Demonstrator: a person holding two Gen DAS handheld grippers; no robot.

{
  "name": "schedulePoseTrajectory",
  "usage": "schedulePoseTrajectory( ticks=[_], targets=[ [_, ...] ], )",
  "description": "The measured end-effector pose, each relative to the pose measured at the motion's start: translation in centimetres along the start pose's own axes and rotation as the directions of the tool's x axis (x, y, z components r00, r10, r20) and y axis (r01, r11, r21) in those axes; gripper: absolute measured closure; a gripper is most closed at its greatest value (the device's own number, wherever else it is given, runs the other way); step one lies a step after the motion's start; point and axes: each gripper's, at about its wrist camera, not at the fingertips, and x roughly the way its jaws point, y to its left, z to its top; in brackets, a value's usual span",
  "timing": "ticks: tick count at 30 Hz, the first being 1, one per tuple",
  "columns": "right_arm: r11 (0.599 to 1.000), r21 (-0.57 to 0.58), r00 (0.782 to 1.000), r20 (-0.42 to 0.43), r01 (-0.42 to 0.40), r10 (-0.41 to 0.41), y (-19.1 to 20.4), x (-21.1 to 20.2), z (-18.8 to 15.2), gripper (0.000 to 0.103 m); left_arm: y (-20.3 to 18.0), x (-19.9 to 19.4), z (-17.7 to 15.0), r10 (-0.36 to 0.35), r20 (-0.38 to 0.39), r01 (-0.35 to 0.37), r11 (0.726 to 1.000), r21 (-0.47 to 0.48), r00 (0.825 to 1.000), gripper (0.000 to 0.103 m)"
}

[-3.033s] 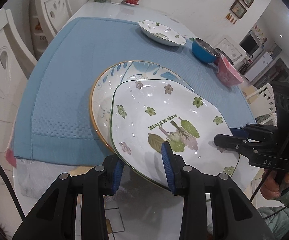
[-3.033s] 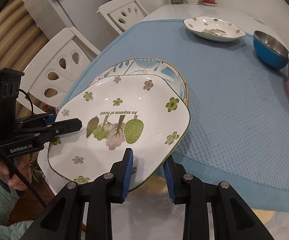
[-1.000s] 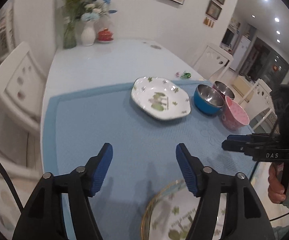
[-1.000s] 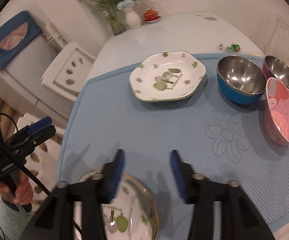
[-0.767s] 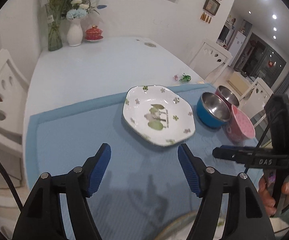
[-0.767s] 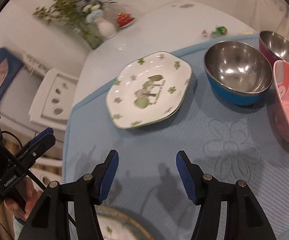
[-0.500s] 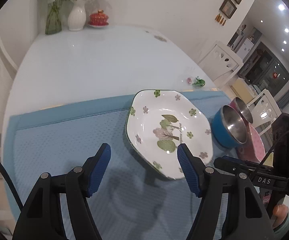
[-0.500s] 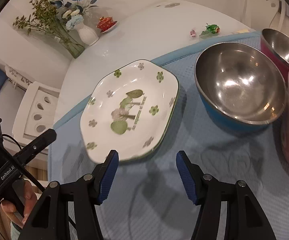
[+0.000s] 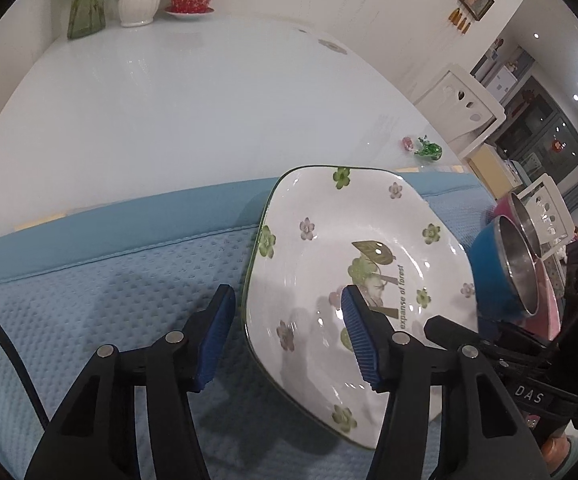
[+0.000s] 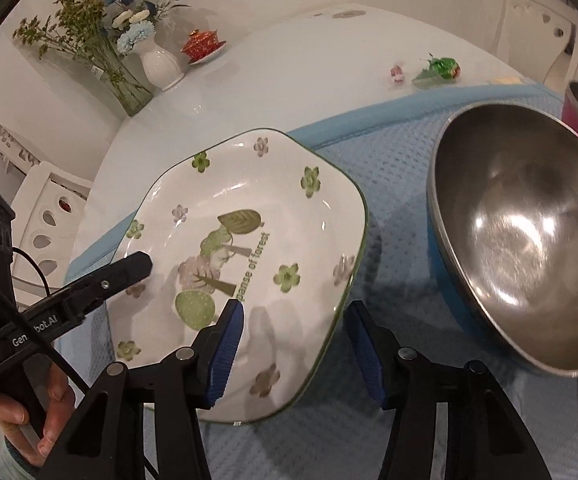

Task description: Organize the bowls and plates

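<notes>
A white flowered plate (image 9: 329, 260) lies on the blue mat (image 9: 109, 280); it also shows in the right wrist view (image 10: 257, 248). My left gripper (image 9: 285, 336) is open, its jaws astride the plate's left rim. My right gripper (image 10: 295, 344) is open, its jaws astride the plate's right rim. Each gripper shows in the other's view: the right one (image 9: 469, 340) and the left one (image 10: 129, 268). A blue steel-lined bowl (image 10: 521, 240) stands right of the plate, also in the left wrist view (image 9: 501, 272).
A dark pink steel-lined bowl (image 9: 525, 212) and a pink bowl (image 9: 549, 308) stand beyond the blue one. Vases (image 10: 161, 64), a red lidded cup (image 10: 203, 46) and wrapped candies (image 10: 437, 68) sit on the white table (image 9: 169, 100). White chairs (image 10: 45, 216) surround it.
Both grippers left the stacked plates at the near edge, opened, and moved forward across the mat to the far flowered plate, now closing in on its two sides.
</notes>
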Motion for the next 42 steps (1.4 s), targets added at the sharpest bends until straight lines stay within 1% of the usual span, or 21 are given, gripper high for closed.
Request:
schedulePoseTrajectory(
  ticks=[3, 6, 8, 10, 12, 13, 16, 19, 22, 24, 26, 27, 29, 32, 35, 38, 41, 42],
  targets=[
    [0.999, -0.031, 1.000, 0.016, 0.017, -0.016, 0.5, 0.5, 0.3, 0.052, -0.2, 0.9, 0.3, -0.008, -0.004, 0.008, 1.000, -0.001, 1.000, 0.051],
    [0.997, -0.071, 0.999, 0.027, 0.035, -0.034, 1.1, 0.9, 0.6, 0.057, -0.5, 1.1, 0.6, -0.020, -0.002, 0.020, 1.000, 0.004, 1.000, 0.051],
    [0.994, -0.096, 0.998, 0.025, 0.058, -0.056, 1.5, 1.1, 0.7, 0.058, -0.6, 1.3, 0.7, -0.021, 0.000, 0.021, 1.000, 0.011, 1.000, 0.052],
    [0.988, -0.125, 0.996, 0.034, 0.085, -0.081, 1.8, 1.2, 0.5, 0.059, -0.5, 1.3, 0.7, 0.000, 0.004, 0.000, 1.000, 0.016, 1.000, 0.057],
    [0.987, -0.135, 0.995, 0.040, 0.091, -0.087, 1.8, 1.1, 0.4, 0.059, -0.3, 1.1, 0.6, 0.031, 0.003, -0.031, 0.999, 0.018, 1.000, 0.070],
    [0.985, -0.145, 0.995, 0.041, 0.092, -0.087, 2.0, 1.0, 0.4, 0.059, -0.1, 0.9, 0.5, 0.032, 0.004, -0.032, 0.999, 0.013, 0.999, 0.072],
    [0.973, -0.208, 0.995, 0.049, 0.098, -0.090, 2.9, 0.7, -0.1, 0.059, 0.5, 0.1, -0.3, 0.031, 0.007, -0.031, 0.999, 0.013, 1.000, 0.072],
    [0.958, -0.270, 0.996, 0.046, 0.092, -0.082, 4.4, 0.2, -0.9, 0.059, 1.2, -0.8, -1.3, 0.058, 0.007, -0.058, 0.998, 0.015, 0.998, 0.072],
    [0.936, -0.345, 0.997, 0.032, 0.073, -0.066, 6.5, -0.3, -2.2, 0.059, 2.9, -2.1, -2.3, 0.074, 0.011, -0.074, 0.997, -0.029, 0.997, 0.072],
    [0.918, -0.395, 0.999, -0.004, 0.034, -0.039, 7.9, -0.3, -3.4, 0.059, 4.5, -3.1, -3.0, 0.083, 0.012, -0.082, 0.994, -0.069, 0.996, 0.072],
    [0.904, -0.428, 0.999, -0.043, -0.007, -0.013, 8.8, 0.1, -4.5, 0.059, 5.8, -3.8, -3.7, 0.071, 0.012, -0.069, 0.992, -0.106, 0.997, 0.072],
    [0.902, -0.430, 0.998, -0.059, -0.021, -0.005, 9.0, 0.3, -4.8, 0.059, 6.5, -4.1, -4.1, 0.055, 0.010, -0.054, 0.991, -0.124, 0.998, 0.072],
    [0.906, -0.421, 0.998, -0.062, -0.035, 0.010, 8.8, 0.4, -5.0, 0.059, 6.8, -4.5, -4.4, 0.034, 0.011, -0.032, 0.991, -0.132, 0.999, 0.073],
    [0.919, -0.392, 0.996, -0.092, -0.052, 0.017, 8.3, 0.6, -4.4, 0.059, 6.3, -4.4, -5.0, 0.055, 0.003, -0.054, 0.993, -0.105, 0.998, 0.073],
    [0.941, -0.336, 0.995, -0.093, -0.050, 0.020, 7.2, 0.7, -3.4, 0.059, 6.1, -4.0, -4.9, 0.064, 0.015, -0.062, 0.992, -0.106, 0.998, 0.073],
    [0.966, -0.245, 0.993, -0.098, -0.083, 0.061, 6.0, 1.3, -1.8, 0.059, 6.2, -3.6, -4.4, 0.051, 0.033, -0.046, 0.990, -0.134, 0.998, 0.071],
    [0.977, -0.178, 0.991, -0.086, -0.120, 0.106, 5.2, 2.2, -0.3, 0.059, 6.0, -3.1, -4.0, 0.053, 0.045, -0.048, 0.992, -0.117, 0.998, 0.069],
    [0.976, -0.178, 0.991, -0.079, -0.123, 0.110, 5.2, 2.4, -0.1, 0.059, 5.8, -3.0, -3.9, 0.055, 0.049, -0.049, 0.993, -0.108, 0.997, 0.067]
  ],
)
